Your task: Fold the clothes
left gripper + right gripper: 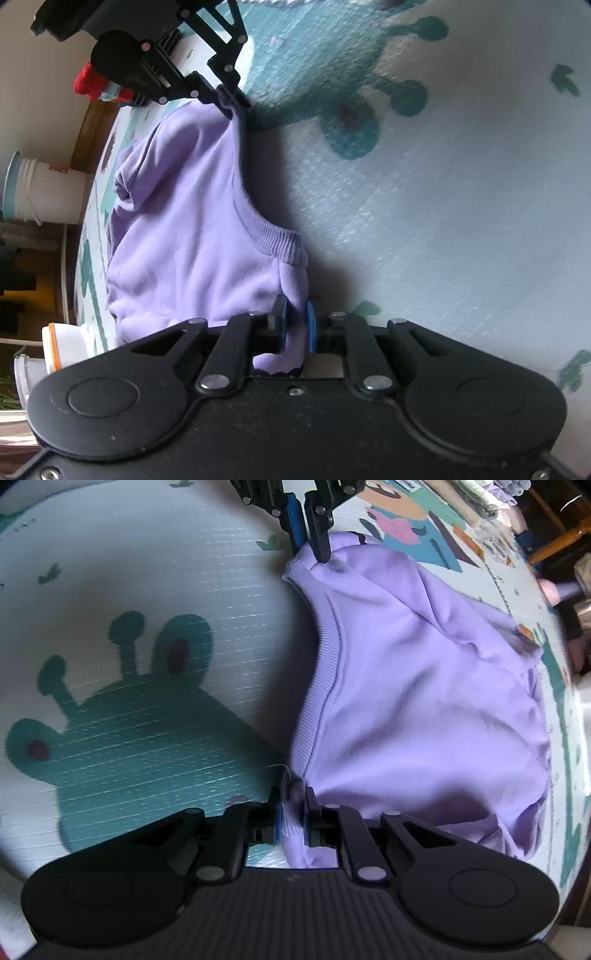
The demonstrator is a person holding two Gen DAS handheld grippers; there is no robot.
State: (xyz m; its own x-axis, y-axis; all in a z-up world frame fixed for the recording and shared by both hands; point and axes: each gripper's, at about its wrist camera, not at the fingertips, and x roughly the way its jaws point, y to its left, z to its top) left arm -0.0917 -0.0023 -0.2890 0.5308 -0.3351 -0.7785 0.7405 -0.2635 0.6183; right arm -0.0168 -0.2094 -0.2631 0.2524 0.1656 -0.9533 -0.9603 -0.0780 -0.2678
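A lilac sweatshirt (184, 221) hangs between my two grippers above a pale play mat; it also shows in the right wrist view (424, 701). My left gripper (295, 325) is shut on one corner of its ribbed hem. My right gripper (291, 812) is shut on the other corner of that hem. Each gripper shows in the other's view: the right one at the top left (231, 101), the left one at the top (310, 542). The rest of the garment sags and bunches onto the mat.
The play mat (461, 221) carries a teal cartoon creature (129, 720) and coloured shapes. A white cup (44, 192), a red cloth (88, 85) and white containers (59, 343) lie past the mat's edge. Folded clothes (480, 498) and a wooden chair leg (554, 542) are at the far right.
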